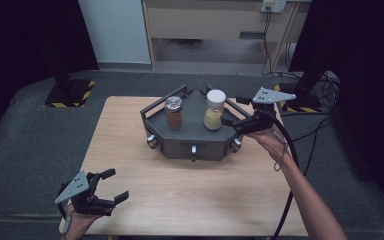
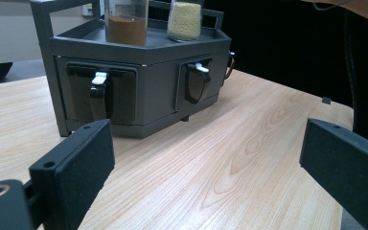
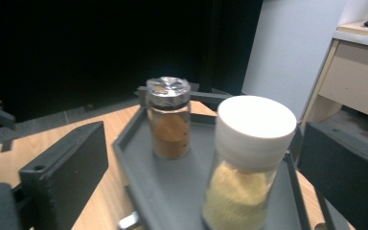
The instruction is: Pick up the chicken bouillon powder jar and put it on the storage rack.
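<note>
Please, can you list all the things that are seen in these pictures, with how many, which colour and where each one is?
Rack: 1, dark grey, hexagonal with a rail, at the far middle of the table.
Hooks: at least 3, metal, on the rack's lower faces.
Jar with metal lid: 1, clear with brown powder, on the rack's top, left.
Jar with white lid: 1, clear with pale yellow grains, on the rack's top, right.
Table: 1, light wood, on grey carpet.
Desk: 1, beige, behind.
Left gripper: 1, black, near left corner, jaws open and empty.
Right gripper: 1, black, jaws open beside the white-lidded jar, not pressing it.
</note>
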`<state>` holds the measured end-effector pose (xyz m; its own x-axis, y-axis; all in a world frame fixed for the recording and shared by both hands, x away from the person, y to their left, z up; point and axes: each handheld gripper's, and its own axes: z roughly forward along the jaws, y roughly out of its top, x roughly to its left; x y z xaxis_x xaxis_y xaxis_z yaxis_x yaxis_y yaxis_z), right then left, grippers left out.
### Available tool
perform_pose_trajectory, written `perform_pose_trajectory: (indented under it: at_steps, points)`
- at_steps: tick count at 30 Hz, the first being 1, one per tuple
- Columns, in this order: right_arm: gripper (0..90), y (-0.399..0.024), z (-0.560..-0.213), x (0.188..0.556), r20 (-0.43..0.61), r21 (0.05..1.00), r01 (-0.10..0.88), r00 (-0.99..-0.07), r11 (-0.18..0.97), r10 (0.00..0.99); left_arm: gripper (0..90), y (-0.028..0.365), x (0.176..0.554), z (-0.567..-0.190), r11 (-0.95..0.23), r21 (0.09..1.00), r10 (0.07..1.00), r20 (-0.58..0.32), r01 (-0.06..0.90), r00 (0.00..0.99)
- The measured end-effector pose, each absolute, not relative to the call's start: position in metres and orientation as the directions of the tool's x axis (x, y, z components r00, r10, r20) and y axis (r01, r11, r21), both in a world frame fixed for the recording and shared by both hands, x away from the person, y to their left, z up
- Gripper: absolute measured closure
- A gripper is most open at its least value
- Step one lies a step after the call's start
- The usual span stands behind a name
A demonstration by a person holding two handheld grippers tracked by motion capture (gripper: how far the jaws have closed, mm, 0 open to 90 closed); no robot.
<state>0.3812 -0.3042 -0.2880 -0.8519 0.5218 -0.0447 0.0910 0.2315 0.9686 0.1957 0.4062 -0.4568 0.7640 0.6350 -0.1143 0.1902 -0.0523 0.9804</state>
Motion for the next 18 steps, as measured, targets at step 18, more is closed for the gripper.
perform_pose_trajectory:
  at_steps: [18]
  points:
    - [2.5,-0.353,-0.319,0.287,-0.048,0.975,0.089,-0.813,0.206,0.580,3.7,0.405,0.195,-0.457,-0.052,0.980,0.637,-0.115,0.191,0.762]
